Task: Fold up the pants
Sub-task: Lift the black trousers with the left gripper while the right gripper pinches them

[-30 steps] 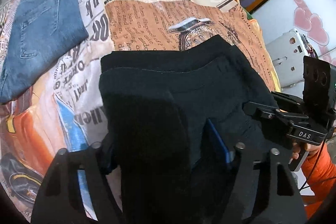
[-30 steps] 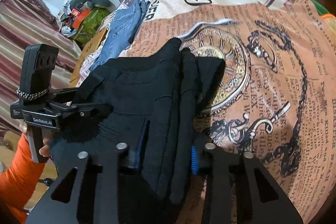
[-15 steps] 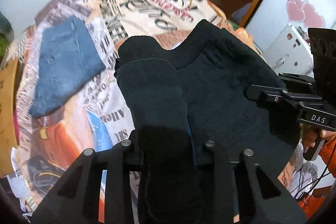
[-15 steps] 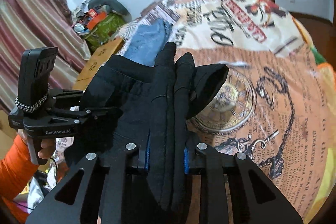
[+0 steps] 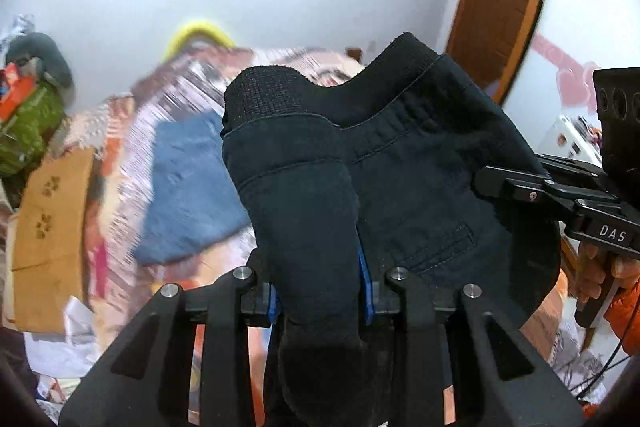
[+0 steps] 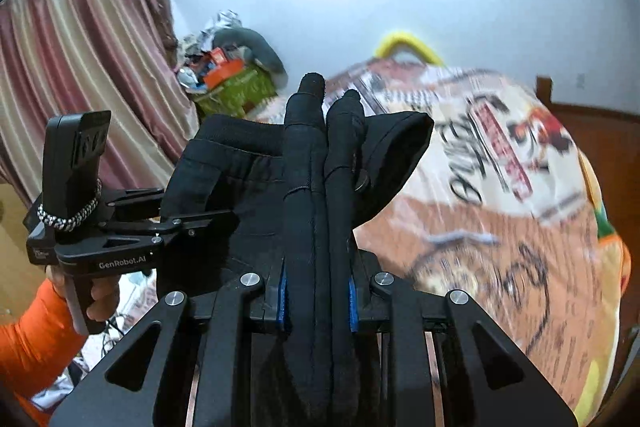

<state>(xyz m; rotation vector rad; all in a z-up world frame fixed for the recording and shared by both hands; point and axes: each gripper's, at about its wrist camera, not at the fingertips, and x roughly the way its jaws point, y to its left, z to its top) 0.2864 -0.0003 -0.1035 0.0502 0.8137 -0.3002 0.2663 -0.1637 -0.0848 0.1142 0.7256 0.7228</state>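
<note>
Up above the bed (image 6: 520, 227), the soft black pants (image 5: 420, 187) hung in thick folds, with a ribbed band on top. The left gripper (image 5: 320, 291) and right gripper (image 6: 316, 291) both squeezed the cloth tight. Their handles read "GenRobot.AI" and "DAS".

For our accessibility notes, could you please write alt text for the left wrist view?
The left gripper is shut on folded black pants, held up above a printed bed cover. The right gripper grips their other side. Folded jeans lie on the cover.
</note>
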